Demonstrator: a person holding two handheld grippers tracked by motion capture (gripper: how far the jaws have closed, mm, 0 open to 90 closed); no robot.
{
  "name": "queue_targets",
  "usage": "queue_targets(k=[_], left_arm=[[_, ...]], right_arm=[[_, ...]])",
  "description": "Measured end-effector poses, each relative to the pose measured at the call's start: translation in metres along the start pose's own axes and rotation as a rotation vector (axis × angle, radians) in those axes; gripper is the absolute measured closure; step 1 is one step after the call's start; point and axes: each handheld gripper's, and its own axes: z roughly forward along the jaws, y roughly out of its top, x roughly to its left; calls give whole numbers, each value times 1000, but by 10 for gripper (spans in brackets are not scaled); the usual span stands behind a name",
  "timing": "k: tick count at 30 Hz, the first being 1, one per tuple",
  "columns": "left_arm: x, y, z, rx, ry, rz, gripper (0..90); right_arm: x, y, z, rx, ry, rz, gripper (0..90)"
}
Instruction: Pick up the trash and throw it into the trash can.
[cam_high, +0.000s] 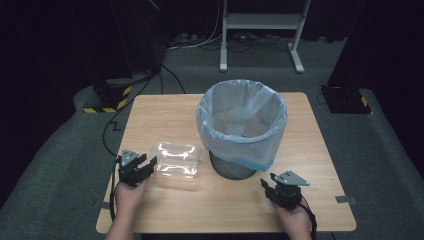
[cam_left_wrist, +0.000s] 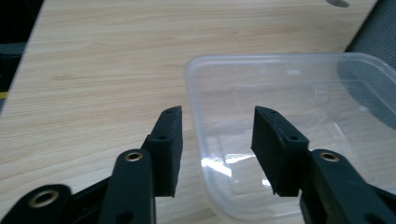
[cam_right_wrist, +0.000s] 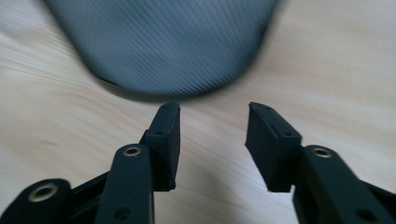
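High view: left tool (cam_high: 148, 164) at the worktop's (cam_high: 165, 115) near-left edge, jaws apart, tips pointing right and slightly away toward a clear tub (cam_high: 176, 159). The tips sit at the tub's left rim; contact cannot be told from above. The left hand (cam_high: 131, 194) grips the tool from behind, forearm coming up from the bottom edge, angled slightly right. A grey plate rides on top of the tool.

Left gripper view: left tool (cam_left_wrist: 218, 122) open, straddling the tub's (cam_left_wrist: 299, 116) near corner; one jaw outside the wall over bare wood, the other over the tub's inside. The tub appears empty, lying flat on the worktop (cam_left_wrist: 102, 65).

High view: right tool (cam_high: 266, 183) at the near-right of the worktop, jaws apart, pointing left and away toward the base of a bin (cam_high: 231, 169). The right hand (cam_high: 295, 220) holds it from behind, wrist at the bottom edge. The bin is dark mesh, upright, lined with a pale blue bag (cam_high: 243, 122) folded over the rim, just right of the tub.

Right gripper view: right tool (cam_right_wrist: 213, 120) open, holding nothing, bin's (cam_right_wrist: 163, 46) mesh base close ahead, blurred.
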Motion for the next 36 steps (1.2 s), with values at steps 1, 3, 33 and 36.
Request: queue_targets(k=[1, 3, 33, 36], left_arm=[[0, 0, 0, 0, 0, 0, 543], [-5, -2, 0, -8, -22, -1, 552], [-5, -17, 8, -11, -8, 27, 758], [-8, -20, 22, 24, -57, 62, 812]], right_arm=[[6, 3, -3, -21, 14, -16, 560], [17, 6, -7, -48, 40, -34, 569], [113, 31, 48, -59, 273, -121, 702], [116, 35, 53, -54, 273, -126, 710]])
